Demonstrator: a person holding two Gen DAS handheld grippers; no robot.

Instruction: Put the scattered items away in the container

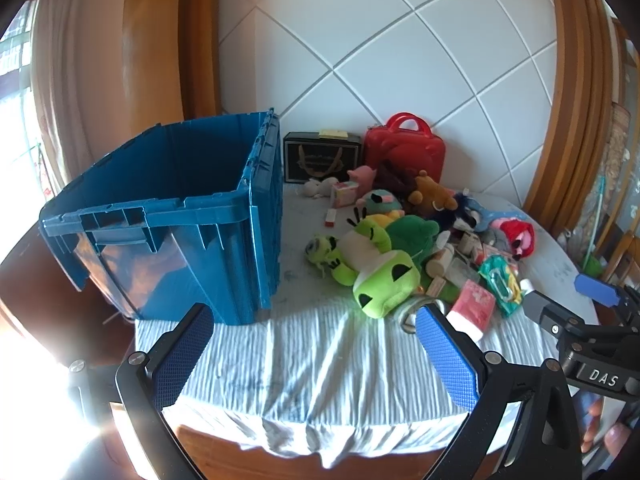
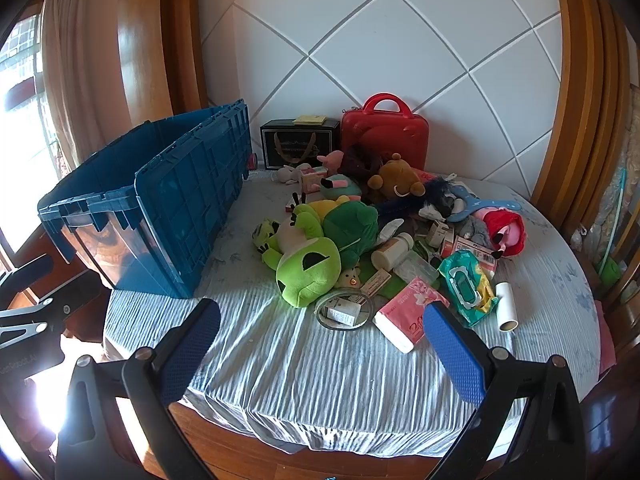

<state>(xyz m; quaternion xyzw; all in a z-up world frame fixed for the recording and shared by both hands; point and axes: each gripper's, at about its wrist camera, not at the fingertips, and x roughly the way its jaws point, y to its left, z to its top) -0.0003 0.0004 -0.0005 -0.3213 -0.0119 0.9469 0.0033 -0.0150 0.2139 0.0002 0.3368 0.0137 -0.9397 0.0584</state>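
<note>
toys and packets heaped on the tabletop [image 2: 320, 380] beside the blue crate [image 1: 168, 216], both pairs of fingers spread wide and holding nothing.
your left gripper [image 1: 316, 356] and right gripper [image 2: 324, 356] hover short of the pile; the green frog plush [image 2: 308, 268] is soft and light, so pinch its head deep, while the pink tissue pack [image 2: 404, 312] is slick and squashy.

Table [image 2: 560, 280] w/ cloth [image 2: 320, 360]: crate [image 2: 180, 208], toys [image 2: 312, 264].
</note>
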